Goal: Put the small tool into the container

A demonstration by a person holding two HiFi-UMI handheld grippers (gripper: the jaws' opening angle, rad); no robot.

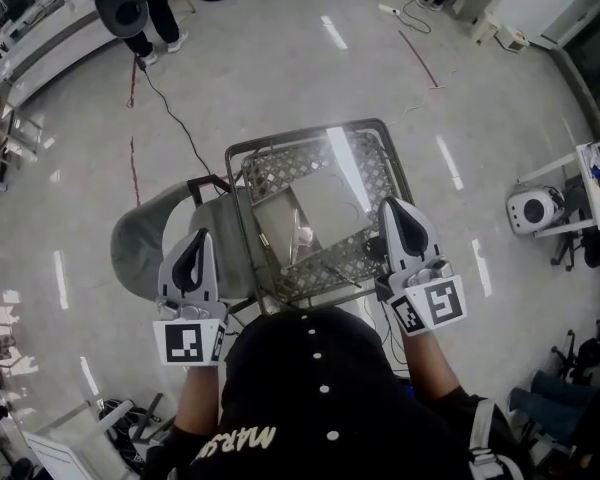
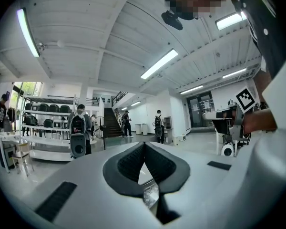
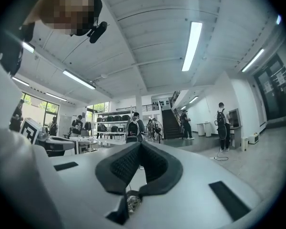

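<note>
wire rack (image 1: 385, 148): mesh-topped, mid-floor, straight ahead of the person.
grey chair (image 1: 138, 240): just beside the wire rack's left side.
steel tray (image 1: 276, 208): set in the rack top; likely the container, not certain.
right gripper (image 1: 400, 214): at the rack's right edge; jaws closed tip to tip, nothing held; aimed up and outward at the hall, not at the steel tray.
left gripper (image 1: 194, 244): at the rack's left edge, over the grey chair; jaws pressed together, empty; same raised pose.
small tool (image 1: 302, 236): likely the pale speck on the steel tray, between the 2 grippers, ahead of both; long axis too small to tell; right gripper judged marginally nearer.
next move: 1 gripper to tip down, open, reach inward.
</note>
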